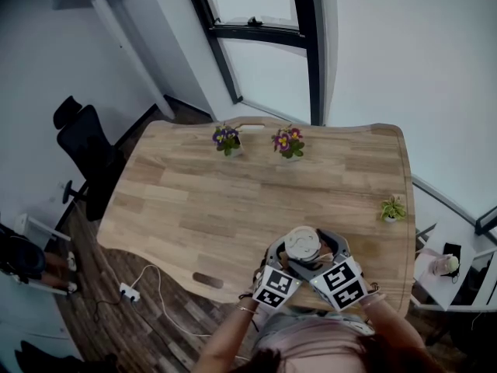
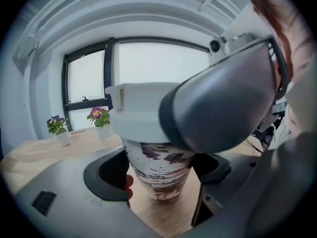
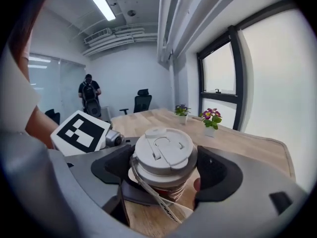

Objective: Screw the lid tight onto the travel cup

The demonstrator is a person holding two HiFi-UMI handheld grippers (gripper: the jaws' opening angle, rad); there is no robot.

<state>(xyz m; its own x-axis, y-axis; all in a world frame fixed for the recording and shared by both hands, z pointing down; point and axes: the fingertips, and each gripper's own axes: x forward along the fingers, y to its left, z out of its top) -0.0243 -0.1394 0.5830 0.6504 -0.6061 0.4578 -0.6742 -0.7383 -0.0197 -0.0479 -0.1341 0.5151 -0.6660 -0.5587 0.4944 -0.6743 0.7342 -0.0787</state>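
Two claws, one cup (image 2: 156, 183) on the table (image 1: 194, 200): left claw (image 2: 161, 172) clenched round its body, right claw (image 3: 163, 168) clenched round the lid (image 3: 163, 149).

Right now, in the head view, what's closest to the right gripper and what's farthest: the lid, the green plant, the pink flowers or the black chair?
1. lid: on the travel cup, between the jaws of the right gripper.
2. green plant: right edge of the table.
3. pink flowers: far edge of the table.
4. black chair: off the table, far left.
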